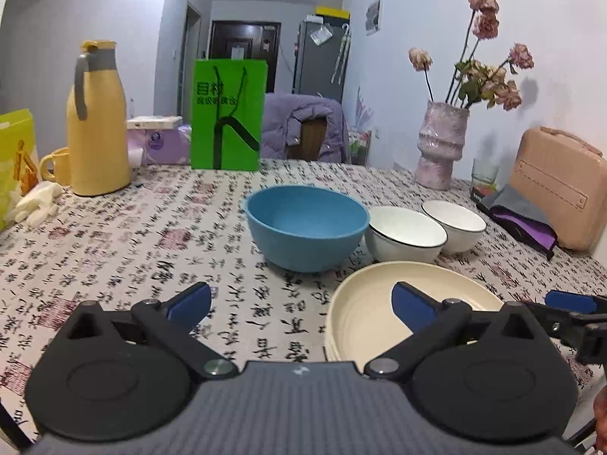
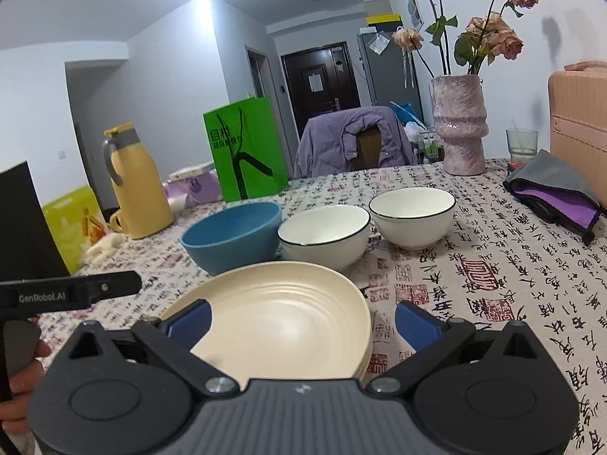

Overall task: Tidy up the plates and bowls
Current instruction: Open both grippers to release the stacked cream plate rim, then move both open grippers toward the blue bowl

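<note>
Patterned tablecloth [image 2: 474, 265]; both grippers' fingers [image 1: 189, 301] spread empty, hiding the cream plates' [image 2: 280, 311] near rim, seemingly stacked.

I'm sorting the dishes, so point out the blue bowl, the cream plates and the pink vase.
blue bowl [image 1: 303, 242]: left wrist view, outer wall.
cream plates [image 2: 288, 303]: right wrist view, top plate's ridged inside.
pink vase [image 2: 459, 121]: right wrist view, body.
</note>
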